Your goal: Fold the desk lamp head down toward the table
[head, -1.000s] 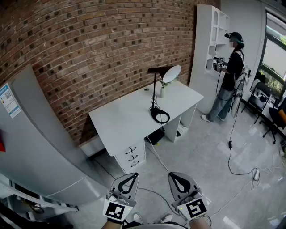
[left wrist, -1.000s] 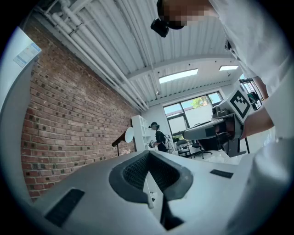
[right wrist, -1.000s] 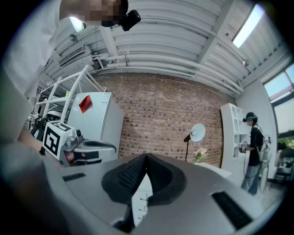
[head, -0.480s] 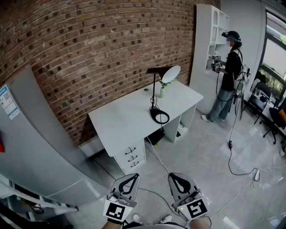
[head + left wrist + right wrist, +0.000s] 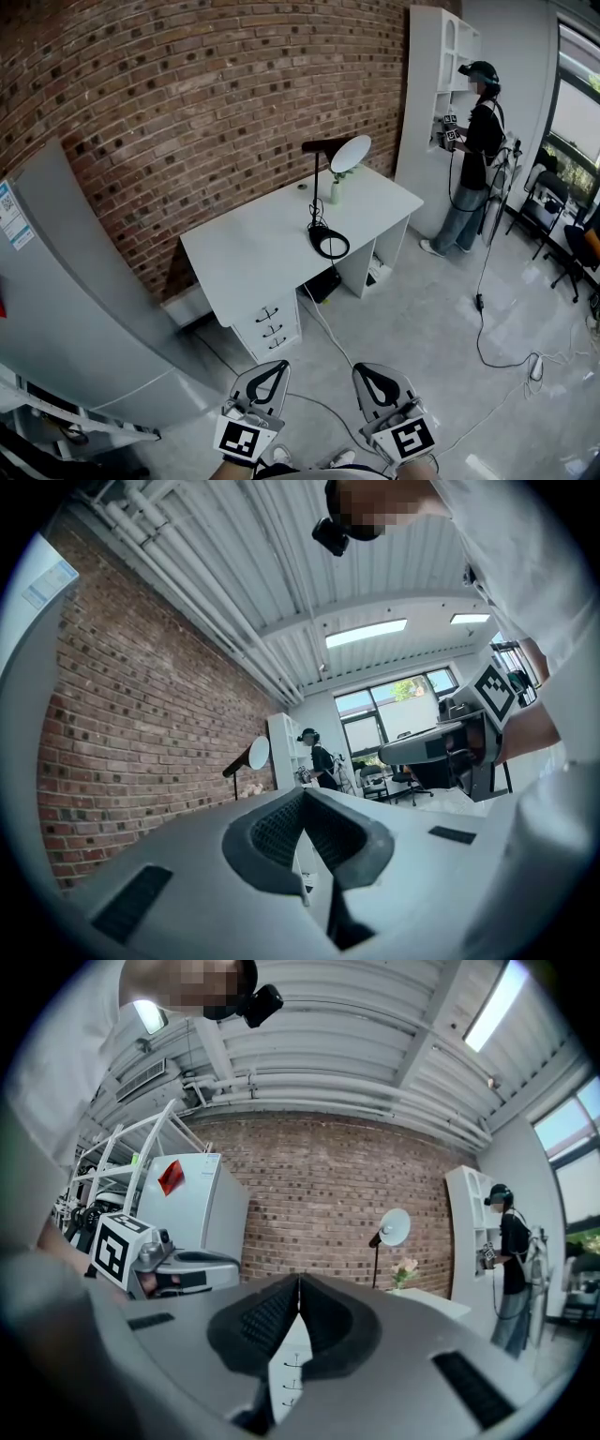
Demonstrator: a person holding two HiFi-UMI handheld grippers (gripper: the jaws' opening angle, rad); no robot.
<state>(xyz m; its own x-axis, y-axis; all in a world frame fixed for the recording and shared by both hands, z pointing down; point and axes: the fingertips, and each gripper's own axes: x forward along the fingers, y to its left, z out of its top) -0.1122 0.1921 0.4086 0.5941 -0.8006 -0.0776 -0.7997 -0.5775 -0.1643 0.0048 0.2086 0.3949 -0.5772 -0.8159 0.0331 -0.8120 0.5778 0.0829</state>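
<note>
A black desk lamp (image 5: 322,197) stands on the white desk (image 5: 253,253), its round base near the desk's front edge. Its thin post is upright and its arm level, ending in a round white head (image 5: 350,154) tilted up; the lamp head (image 5: 395,1226) also shows far off in the right gripper view and the lamp head (image 5: 255,753) in the left gripper view. My left gripper (image 5: 273,371) and right gripper (image 5: 372,373) hang side by side at the bottom of the head view, well short of the desk. Both are shut with nothing between the jaws.
A brick wall runs behind the desk. A grey refrigerator (image 5: 84,319) stands at the left. A white shelf unit (image 5: 441,103) is at the back right, with a person (image 5: 473,155) facing it. Cables (image 5: 497,328) trail over the tiled floor; a small vase (image 5: 335,190) stands on the desk.
The desk and lamp have slid slightly left and up in the head view. The person at the shelf has stepped closer to it. Both grippers stay as they were.
</note>
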